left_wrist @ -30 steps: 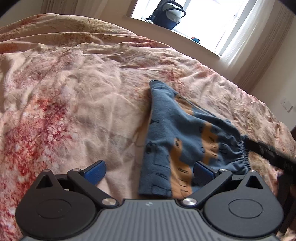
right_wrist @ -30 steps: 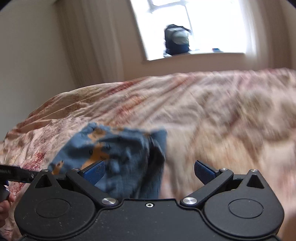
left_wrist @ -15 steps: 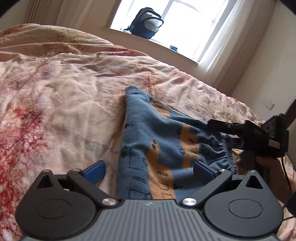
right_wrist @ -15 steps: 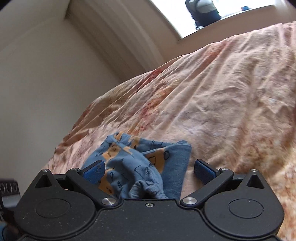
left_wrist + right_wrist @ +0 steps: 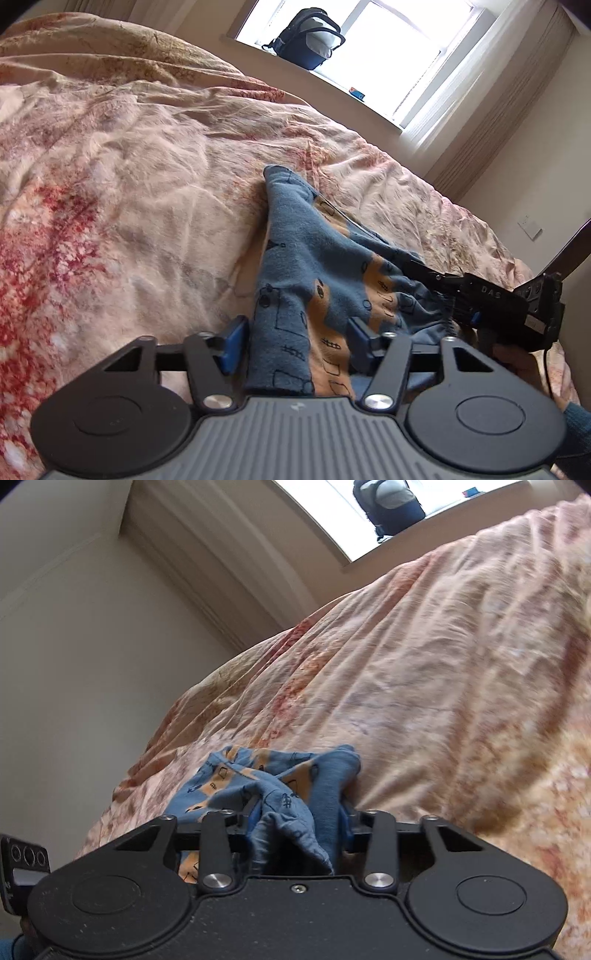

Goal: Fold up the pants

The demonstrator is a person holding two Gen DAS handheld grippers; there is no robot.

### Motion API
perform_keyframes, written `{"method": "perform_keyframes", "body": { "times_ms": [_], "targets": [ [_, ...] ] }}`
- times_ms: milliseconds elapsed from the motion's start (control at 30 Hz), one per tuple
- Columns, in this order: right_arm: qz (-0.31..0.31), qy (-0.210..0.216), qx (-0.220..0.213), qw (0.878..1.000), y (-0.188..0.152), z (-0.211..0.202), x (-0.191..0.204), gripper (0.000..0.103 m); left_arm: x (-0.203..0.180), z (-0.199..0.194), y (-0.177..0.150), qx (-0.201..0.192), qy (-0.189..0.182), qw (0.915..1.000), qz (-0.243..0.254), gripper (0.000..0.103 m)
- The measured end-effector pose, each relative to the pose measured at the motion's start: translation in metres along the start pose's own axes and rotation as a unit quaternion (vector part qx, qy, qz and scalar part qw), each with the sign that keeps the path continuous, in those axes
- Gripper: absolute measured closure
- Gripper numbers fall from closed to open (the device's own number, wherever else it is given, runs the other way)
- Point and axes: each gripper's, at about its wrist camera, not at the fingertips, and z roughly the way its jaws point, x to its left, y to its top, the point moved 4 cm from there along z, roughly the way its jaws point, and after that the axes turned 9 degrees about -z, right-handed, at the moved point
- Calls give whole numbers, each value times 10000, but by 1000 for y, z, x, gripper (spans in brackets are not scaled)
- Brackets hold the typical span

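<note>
Blue-and-orange pants (image 5: 325,295) lie on the bed (image 5: 129,206), long axis running near to far. Both tools have just been closing: the left tool (image 5: 295,341) straddles the near hem, the right tool (image 5: 299,821) pinches bunched fabric.

Floral bedspread (image 5: 155,206); backpack (image 5: 308,38) on windowsill (image 5: 332,88); curtains (image 5: 221,565).

R gripper (image 5: 299,827) jaws just closing on bunched blue pants (image 5: 280,790), pink floral bedspread (image 5: 443,686)
</note>
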Motion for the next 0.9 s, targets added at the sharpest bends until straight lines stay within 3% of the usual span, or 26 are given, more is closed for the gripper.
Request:
{"method": "perform_keyframes", "body": {
  "times_ms": [133,267,467,900],
  "targets": [
    [23,-31,-67,10000,-5,-3,1,66,2,3,-1,86,237,9997,78,58],
    [2,-80,-82,9999,-8,-2,0,66,1,5,-3,90,325,9993,149,63],
    [-349,-335,-56,9988,-12,1,9,68,-3,4,-5,45,416,9986,315,65],
    [-479,-425,-99,9979,-14,2,12,68,-3,4,-6,43,404,9986,343,65]
  ]
}}
